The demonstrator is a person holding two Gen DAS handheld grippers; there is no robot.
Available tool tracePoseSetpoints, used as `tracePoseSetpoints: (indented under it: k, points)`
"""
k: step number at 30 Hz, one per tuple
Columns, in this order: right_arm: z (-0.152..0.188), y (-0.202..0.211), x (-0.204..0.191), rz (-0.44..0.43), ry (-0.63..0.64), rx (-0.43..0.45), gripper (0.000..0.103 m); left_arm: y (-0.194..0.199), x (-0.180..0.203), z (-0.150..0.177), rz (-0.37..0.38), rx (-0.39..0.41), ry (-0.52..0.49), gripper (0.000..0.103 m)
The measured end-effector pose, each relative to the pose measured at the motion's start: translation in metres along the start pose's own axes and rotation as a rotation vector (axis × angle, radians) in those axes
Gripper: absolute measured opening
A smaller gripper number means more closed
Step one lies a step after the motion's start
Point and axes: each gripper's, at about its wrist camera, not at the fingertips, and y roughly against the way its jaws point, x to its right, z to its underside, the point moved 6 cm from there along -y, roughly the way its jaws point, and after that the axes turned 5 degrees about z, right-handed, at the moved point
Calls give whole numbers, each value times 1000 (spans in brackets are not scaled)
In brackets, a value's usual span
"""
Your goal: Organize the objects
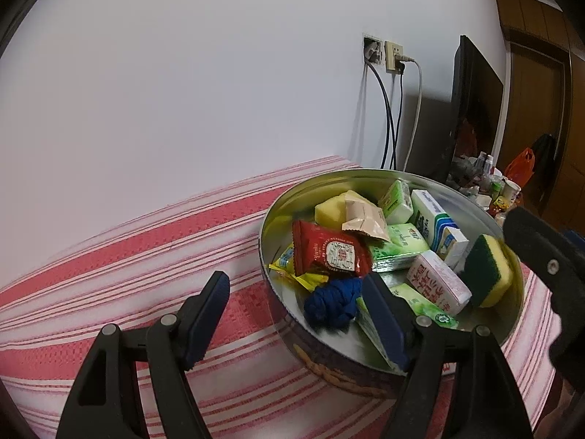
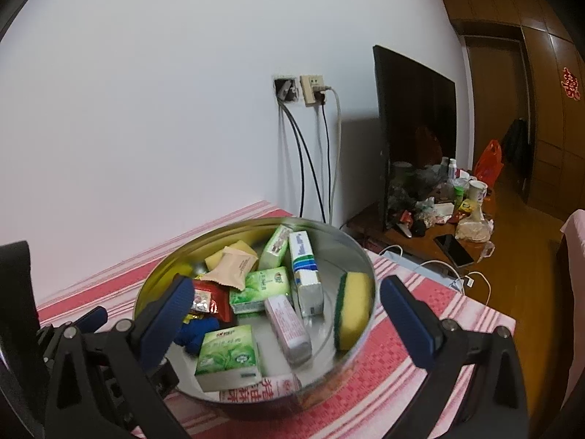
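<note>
A round metal tin stands on a red striped cloth. It holds a red snack packet, a blue cloth ball, green tissue packs, small cartons, a beige packet and a green-yellow sponge that leans upright on the right wall. My left gripper is open astride the tin's near left wall, one finger inside and one outside, neither pressing. My right gripper is open, spread wide over the tin. One of its fingers shows beside the sponge.
A dark screen stands on a low wooden stand cluttered with bottles and cups, right of the table. Wall sockets with hanging cables are behind the tin. A charger cable lies on the floor past the table's right edge.
</note>
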Motion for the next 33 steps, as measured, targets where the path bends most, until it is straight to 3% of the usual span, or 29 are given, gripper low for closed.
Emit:
tracePoseSetpoints:
  k: [11,27,33]
  points:
    - [-3,28,-1,31,38,63,103,27,4,-4,-36,64,-45,77]
    - [-9,39,7,32,11,84,103,46,10,-8,-39,102,-68,77]
    - [-8,38,6,27,0,79,103,51,14,-9,-89,139,-111,78]
